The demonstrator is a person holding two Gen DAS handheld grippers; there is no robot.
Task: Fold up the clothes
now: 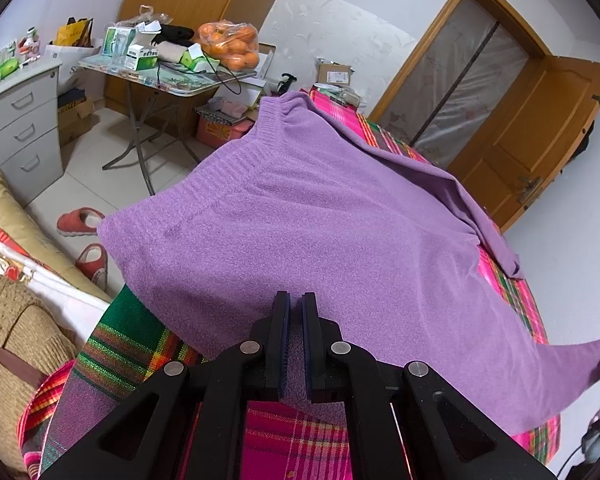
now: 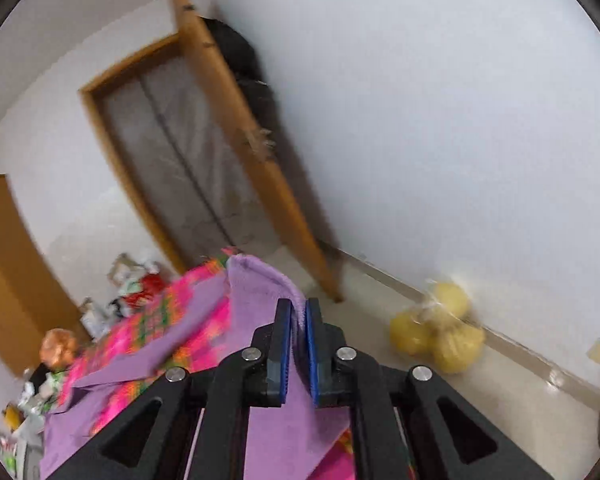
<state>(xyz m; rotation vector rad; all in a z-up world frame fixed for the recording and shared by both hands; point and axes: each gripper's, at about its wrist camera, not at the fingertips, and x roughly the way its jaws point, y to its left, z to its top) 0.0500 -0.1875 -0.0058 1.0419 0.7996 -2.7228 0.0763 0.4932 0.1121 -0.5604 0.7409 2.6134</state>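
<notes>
A purple knitted sweater [image 1: 320, 220] lies spread over a pink and green plaid bed cover [image 1: 292, 440], its ribbed hem towards the far edge. My left gripper [image 1: 296, 300] is shut on the sweater's near edge, with purple cloth pinched between the blue pads. In the right wrist view my right gripper [image 2: 299, 306] is shut on a lifted fold of the same sweater [image 2: 260, 288], held above the bed cover [image 2: 196, 304]. That view is blurred. The raised corner shows at the right edge of the left wrist view, stretched out to the side.
Beyond the bed stand a cluttered folding table [image 1: 172, 80] with a bag of oranges [image 1: 230, 46], a grey drawer unit [image 1: 24, 120] and red slippers [image 1: 80, 220]. A tan knit [image 1: 16, 332] lies at left. A wooden door [image 1: 540, 128] stands open. A bag of yellow fruit [image 2: 440, 328] sits on the floor.
</notes>
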